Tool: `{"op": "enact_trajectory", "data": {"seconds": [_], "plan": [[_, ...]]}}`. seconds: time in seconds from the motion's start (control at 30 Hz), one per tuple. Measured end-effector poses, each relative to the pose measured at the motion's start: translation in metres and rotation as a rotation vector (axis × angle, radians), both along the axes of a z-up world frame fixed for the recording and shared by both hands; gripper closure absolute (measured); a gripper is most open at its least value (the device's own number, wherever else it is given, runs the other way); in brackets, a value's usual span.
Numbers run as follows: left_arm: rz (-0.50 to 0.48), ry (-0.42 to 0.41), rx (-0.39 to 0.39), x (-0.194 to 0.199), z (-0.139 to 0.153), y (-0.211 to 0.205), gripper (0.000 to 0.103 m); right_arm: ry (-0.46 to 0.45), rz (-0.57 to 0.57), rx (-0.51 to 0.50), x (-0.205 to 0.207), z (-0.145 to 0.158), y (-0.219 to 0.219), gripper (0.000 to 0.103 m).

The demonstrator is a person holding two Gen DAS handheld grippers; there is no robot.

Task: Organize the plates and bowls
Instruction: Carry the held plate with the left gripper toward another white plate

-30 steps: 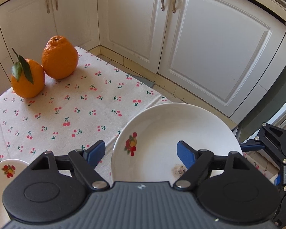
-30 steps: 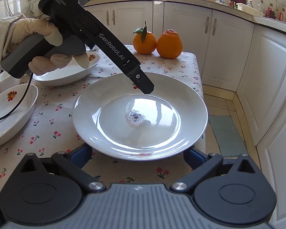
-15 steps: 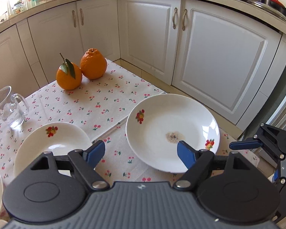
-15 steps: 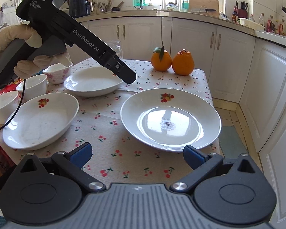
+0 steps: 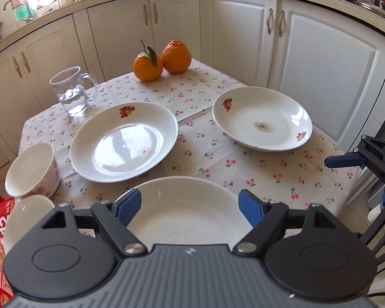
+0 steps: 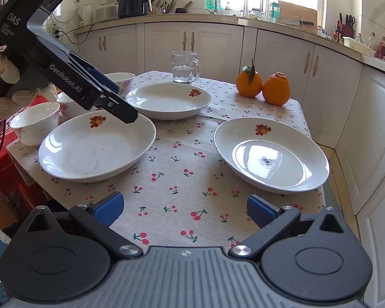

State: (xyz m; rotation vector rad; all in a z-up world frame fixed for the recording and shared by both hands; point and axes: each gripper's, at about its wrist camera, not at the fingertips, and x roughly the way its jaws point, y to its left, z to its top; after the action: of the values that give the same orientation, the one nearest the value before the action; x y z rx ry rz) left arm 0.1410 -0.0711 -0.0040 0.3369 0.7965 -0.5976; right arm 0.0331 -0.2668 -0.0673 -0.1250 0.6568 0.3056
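Note:
Three white fruit-print plates lie on the cherry-print tablecloth (image 6: 179, 179). The near-left plate (image 6: 95, 148) (image 5: 187, 215) sits under my left gripper (image 5: 190, 206) (image 6: 125, 113), which hovers open just above its rim, pads clear of it. Behind it is a second plate (image 5: 123, 141) (image 6: 168, 100). The right plate (image 5: 263, 120) (image 6: 270, 154) has a dark stain in its middle. Small white bowls (image 6: 34, 125) (image 5: 32, 169) stand at the table's left edge. My right gripper (image 6: 184, 209) is open over bare cloth at the front edge.
A glass mug (image 5: 71, 91) (image 6: 184, 68) with water and two oranges (image 5: 161, 61) (image 6: 261, 86) stand at the table's far side. A red box (image 6: 12, 174) sits left of the table. White cabinets (image 5: 320, 64) ring the table closely. A gloved hand (image 6: 10, 95) holds the left gripper.
Both grippers have drawn back from the stained plate. The left one swung left and now hovers over the near-left plate. Far more of the table shows in both views.

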Motion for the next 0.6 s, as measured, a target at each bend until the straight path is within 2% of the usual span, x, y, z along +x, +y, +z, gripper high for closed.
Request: {"op": "enact_trajectory", "data": {"seconds": [0.27, 0.43, 0.6], "plan": [[0.108, 0.032, 0.011, 0.002, -0.01, 0.04, 0.02, 0.029, 0.064, -0.002, 0.004, -0.01, 0.023, 0.0], [0.118, 0.068, 0.047, 0.013, -0.013, 0.047, 0.02, 0.052, 0.115, -0.021, 0.011, -0.016, 0.038, 0.0], [0.131, 0.147, 0.091, 0.028, -0.018, 0.051, 0.02, 0.067, 0.175, -0.039, 0.018, -0.02, 0.05, 0.0]]}}
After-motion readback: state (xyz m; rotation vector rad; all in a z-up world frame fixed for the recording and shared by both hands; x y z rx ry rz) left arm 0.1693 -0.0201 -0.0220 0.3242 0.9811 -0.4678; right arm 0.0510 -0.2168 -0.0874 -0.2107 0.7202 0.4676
